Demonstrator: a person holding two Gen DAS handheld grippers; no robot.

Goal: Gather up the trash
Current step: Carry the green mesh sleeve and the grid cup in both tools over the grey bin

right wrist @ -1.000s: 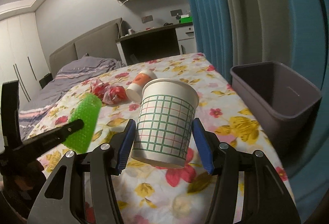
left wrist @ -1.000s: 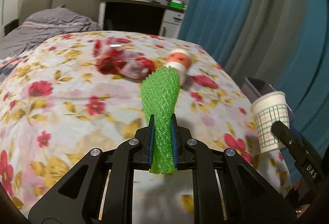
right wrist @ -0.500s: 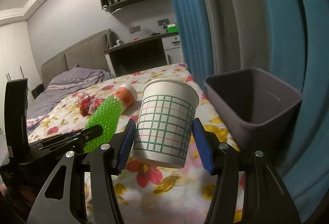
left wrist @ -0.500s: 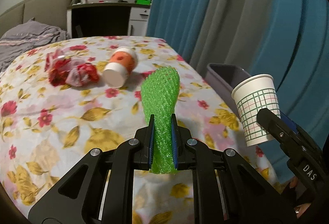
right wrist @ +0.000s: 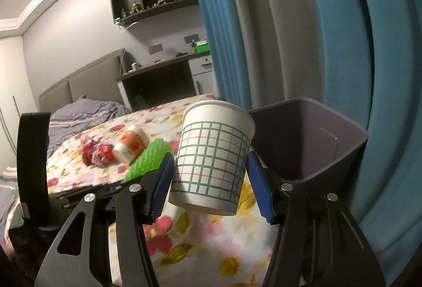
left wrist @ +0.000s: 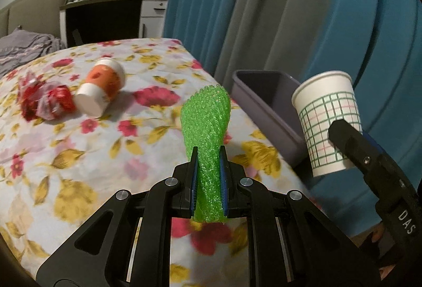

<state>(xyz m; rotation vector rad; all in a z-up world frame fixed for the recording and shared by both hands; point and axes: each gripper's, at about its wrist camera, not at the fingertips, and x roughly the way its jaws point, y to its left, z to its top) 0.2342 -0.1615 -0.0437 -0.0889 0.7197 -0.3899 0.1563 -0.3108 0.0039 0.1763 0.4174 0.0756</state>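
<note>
1. Two pieces of trash were already lifted off the bed (left wrist: 79, 155) — one per gripper — but neither had reached the bin yet, as far as the frames showed.

2. The left gripper (left wrist: 208, 176) had its jaws drawn close together and clamped on the green foam net (left wrist: 208, 123), which stood up from the pads at the centre of the left wrist view, over the flowered bedspread.

3. The right gripper (right wrist: 211, 173) was clamped on the checked paper cup (right wrist: 211, 155), its blue pads (right wrist: 163, 181) pressed to either side of the cup wall. The cup was upright, slightly tilted, in the middle of the right wrist view.

4. The purple bin (right wrist: 343, 150) sat at the right of that view, just behind and beside the cup. What could be seen of its inside looked empty, though the bottom was hidden — so I judged that nothing had been dropped in so far.

5. Two items were left on the bed in the left part of both views: an orange-and-white cup (left wrist: 102, 92) lying on its side and, just beside it, a crumpled red wrapper (left wrist: 44, 102).

6. By my reckoning the task was about halfway: both held pieces needed releasing over the bin, then the two on the bed needed fetching.
</note>
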